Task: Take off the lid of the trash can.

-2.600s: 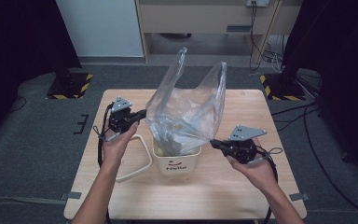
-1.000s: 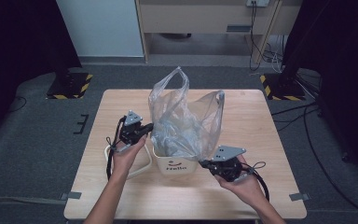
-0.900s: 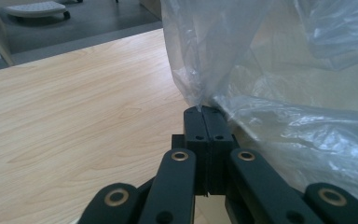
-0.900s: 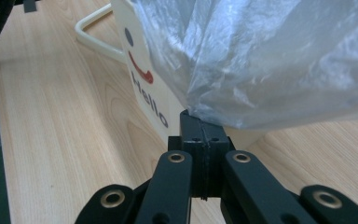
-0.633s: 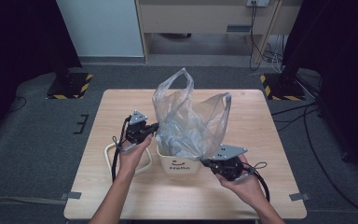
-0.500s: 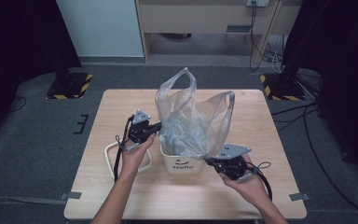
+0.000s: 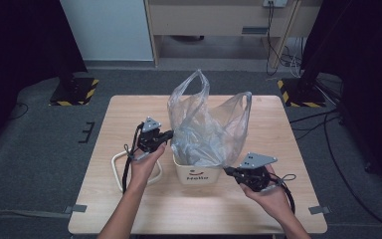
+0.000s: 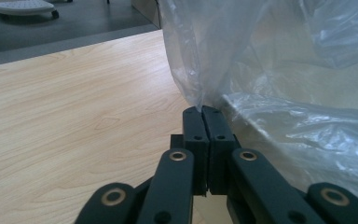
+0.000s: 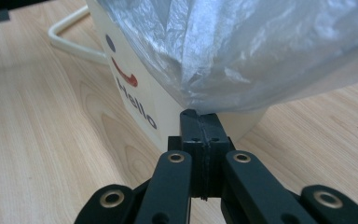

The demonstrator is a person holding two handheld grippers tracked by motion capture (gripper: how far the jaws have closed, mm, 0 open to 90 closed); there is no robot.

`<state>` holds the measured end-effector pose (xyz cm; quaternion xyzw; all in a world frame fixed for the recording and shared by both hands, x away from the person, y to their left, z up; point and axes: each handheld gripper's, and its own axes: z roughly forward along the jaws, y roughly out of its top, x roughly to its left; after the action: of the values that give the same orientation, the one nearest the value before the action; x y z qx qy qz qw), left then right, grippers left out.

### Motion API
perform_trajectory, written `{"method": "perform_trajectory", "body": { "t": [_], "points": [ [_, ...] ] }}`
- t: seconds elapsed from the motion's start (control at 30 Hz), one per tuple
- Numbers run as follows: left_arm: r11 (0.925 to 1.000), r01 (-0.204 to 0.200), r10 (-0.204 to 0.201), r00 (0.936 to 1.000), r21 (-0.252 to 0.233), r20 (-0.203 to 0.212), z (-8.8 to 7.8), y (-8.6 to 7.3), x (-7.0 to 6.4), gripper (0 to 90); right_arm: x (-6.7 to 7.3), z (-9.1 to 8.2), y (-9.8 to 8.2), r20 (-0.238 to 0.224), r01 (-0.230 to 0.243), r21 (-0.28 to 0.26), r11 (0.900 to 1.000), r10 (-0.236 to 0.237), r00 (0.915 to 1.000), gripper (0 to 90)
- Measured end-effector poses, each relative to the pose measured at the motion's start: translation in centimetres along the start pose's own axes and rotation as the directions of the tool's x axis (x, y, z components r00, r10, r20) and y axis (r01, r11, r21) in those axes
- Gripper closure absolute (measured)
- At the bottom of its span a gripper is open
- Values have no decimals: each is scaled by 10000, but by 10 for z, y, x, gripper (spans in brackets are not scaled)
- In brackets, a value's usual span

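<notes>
Standing near the middle of the wooden worktop point(image 7: 129, 209) is a small cream bin point(image 7: 197, 174) printed with a red smile and the word "Hello", and a clear plastic bag point(image 7: 206, 127) sits in it, its crinkled body billowing up and out over the rim with two handle loops rising at the top.

At the bin's left side, the left gripper point(image 7: 168, 134) is held level, with its tip against the bag where the film comes down to the rim. In the left gripper view its two black jaws are pressed together, and a pinch of the clear film runs down into the seam between their tips point(image 8: 201, 109); the rest of the bag spreads up and to the right of them, with bare worktop to the left.

At the bin's front right corner, the right gripper point(image 7: 227, 172) points in from the person's right hand point(image 7: 268, 196). In the right gripper view its jaws are likewise closed flat against each other, with the bottom edge of the overhanging bag gathered right at their tips point(image 9: 200, 113) and the bin's printed wall just behind and to the left.

A cream loop handle point(image 7: 137, 172) lies flat on the worktop to the left of the bin, under the person's left hand point(image 7: 144, 162).
</notes>
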<state>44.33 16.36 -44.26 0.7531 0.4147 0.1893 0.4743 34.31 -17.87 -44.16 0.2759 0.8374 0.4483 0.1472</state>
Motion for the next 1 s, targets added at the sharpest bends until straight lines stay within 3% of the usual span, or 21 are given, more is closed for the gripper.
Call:
{"method": "perform_trajectory", "body": {
  "t": [0.3,0.63,1.0],
  "points": [
    [10000,-56,55,10000,-26,-62,0,0,0,884,-5,-14,-1,25,-443,-643,9969,446,9990,739],
    [9999,-89,88,9999,-73,-132,-1,1,1,887,-8,-24,4,24,-527,-961,9940,532,9986,617],
    [9999,-89,87,9998,-141,-161,-3,1,2,891,-12,-34,20,183,-649,-1149,9912,674,9976,381]
  ]
}}
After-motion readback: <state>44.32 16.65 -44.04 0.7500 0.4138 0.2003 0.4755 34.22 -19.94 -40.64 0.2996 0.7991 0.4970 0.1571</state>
